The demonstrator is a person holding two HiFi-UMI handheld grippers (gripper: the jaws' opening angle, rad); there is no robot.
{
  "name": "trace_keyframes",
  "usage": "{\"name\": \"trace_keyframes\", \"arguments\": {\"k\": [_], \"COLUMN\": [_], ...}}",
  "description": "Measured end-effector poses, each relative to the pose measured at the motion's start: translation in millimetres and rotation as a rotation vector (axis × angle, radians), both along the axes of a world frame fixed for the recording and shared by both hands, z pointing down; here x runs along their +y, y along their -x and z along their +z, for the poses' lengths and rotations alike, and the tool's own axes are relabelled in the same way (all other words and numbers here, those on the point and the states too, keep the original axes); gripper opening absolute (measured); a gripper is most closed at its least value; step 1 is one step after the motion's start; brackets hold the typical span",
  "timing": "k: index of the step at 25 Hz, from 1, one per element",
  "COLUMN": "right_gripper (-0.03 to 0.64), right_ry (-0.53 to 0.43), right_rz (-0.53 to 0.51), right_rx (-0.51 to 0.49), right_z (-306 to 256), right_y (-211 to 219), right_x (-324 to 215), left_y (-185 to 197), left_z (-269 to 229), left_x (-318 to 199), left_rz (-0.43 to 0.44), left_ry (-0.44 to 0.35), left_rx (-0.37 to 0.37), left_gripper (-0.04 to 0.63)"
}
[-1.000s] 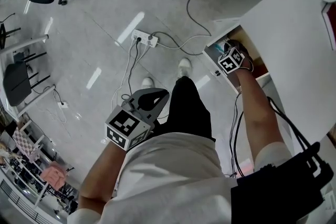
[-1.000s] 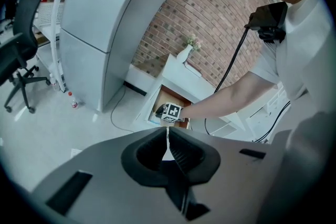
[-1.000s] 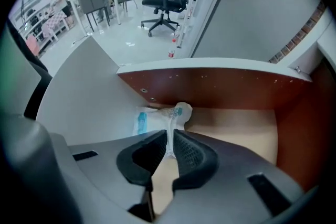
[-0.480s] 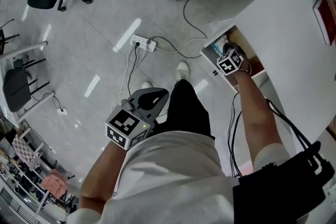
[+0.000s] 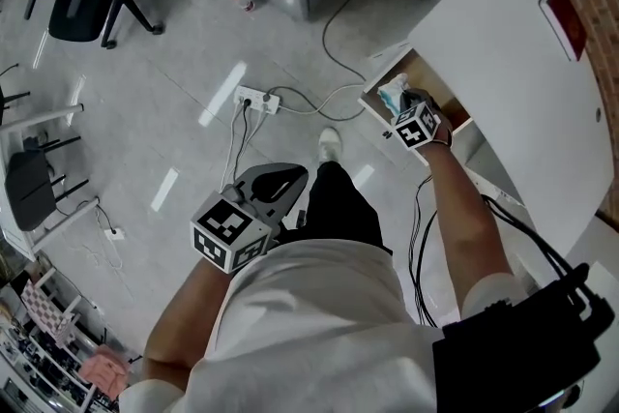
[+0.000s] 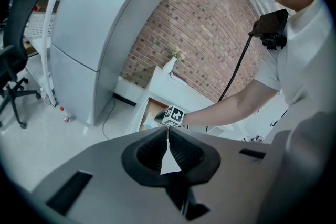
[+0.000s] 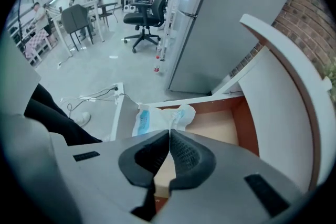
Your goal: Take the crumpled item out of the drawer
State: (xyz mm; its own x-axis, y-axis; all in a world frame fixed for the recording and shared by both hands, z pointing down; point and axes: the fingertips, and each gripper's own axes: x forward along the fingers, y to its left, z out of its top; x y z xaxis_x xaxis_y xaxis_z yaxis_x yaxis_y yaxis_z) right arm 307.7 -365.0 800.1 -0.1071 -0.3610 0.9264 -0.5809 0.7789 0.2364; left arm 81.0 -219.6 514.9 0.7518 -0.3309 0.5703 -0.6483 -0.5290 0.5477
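The right gripper (image 7: 169,132) has its jaws pressed together, tips right on the near edge of the crumpled item (image 7: 160,117). From here it looks as if they have nipped a fold of that white and blue wrapper, though the pinch itself is too fine to be sure of. A second ago the gripper was set deeper in the drawer (image 7: 245,122) and only a sliver of blue showed past it. Now the bundle shows larger and whiter at the drawer's front corner, against the front panel, so I'd say the catch is made and the lift is just starting. The item is still inside the drawer, not yet clear of the rim.

Moving outward, the drawer stands pulled open under the white cabinet top (image 5: 513,63), its brown floor bare apart from that one bundle. The left gripper (image 6: 168,134) hangs down by the person's hip, jaws closed on nothing, as it was a second ago, well apart from the action. Cables and a power strip (image 5: 254,99) lie on the floor.
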Motion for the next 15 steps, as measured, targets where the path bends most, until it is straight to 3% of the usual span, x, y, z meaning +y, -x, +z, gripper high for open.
{"name": "trace_keyframes", "arguments": {"k": [8, 15], "right_gripper": [0.031, 0.031], "right_ry": [-0.037, -0.057], "right_rz": [0.133, 0.219], "right_rx": [-0.055, -0.147], "right_z": [-83.7, -155.4], "right_y": [22.8, 69.1], "right_x": [48.1, 108.1], "left_y": [33.1, 71.9], "left_z": [-42.2, -69.9], "left_x": [29.5, 65.5], "left_rz": [0.053, 0.104], "left_ry": [-0.061, -0.095], "left_rx": [0.03, 0.034], "left_gripper": [0.026, 0.026]}}
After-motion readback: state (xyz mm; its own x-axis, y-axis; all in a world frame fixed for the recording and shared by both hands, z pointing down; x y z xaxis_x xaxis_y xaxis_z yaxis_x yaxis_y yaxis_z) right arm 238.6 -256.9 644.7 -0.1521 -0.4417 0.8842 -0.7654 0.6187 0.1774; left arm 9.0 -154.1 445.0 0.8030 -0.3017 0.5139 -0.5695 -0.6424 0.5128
